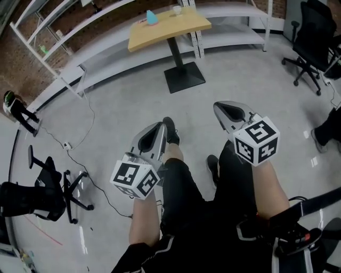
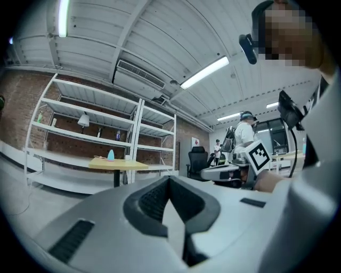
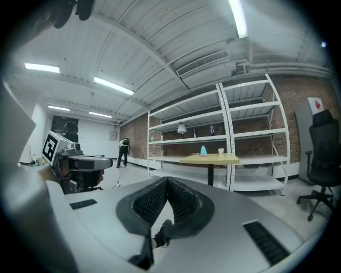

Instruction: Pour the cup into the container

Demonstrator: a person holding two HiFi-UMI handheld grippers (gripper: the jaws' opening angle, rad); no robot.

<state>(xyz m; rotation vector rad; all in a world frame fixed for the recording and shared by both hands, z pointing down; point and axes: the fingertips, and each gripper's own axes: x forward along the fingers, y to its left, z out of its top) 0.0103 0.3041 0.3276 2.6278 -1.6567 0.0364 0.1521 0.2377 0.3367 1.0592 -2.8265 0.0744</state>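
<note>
A yellow-topped table (image 1: 169, 26) on a black pedestal stands far ahead across the floor. On it are a light-blue container (image 1: 152, 17) and a small white cup (image 1: 177, 9). The left gripper view shows the table (image 2: 118, 165) with the blue container (image 2: 111, 155). In the right gripper view the container (image 3: 203, 151) and cup (image 3: 220, 151) stand side by side. My left gripper (image 1: 160, 128) and right gripper (image 1: 221, 106) are held level in front of me, well short of the table. Both are shut with nothing between the jaws.
White shelving (image 1: 69, 32) runs along the brick wall behind the table. Black office chairs stand at the right (image 1: 311, 37) and left (image 1: 48, 192). A cable (image 1: 88, 160) trails over the grey floor. People stand in the background (image 3: 123, 152).
</note>
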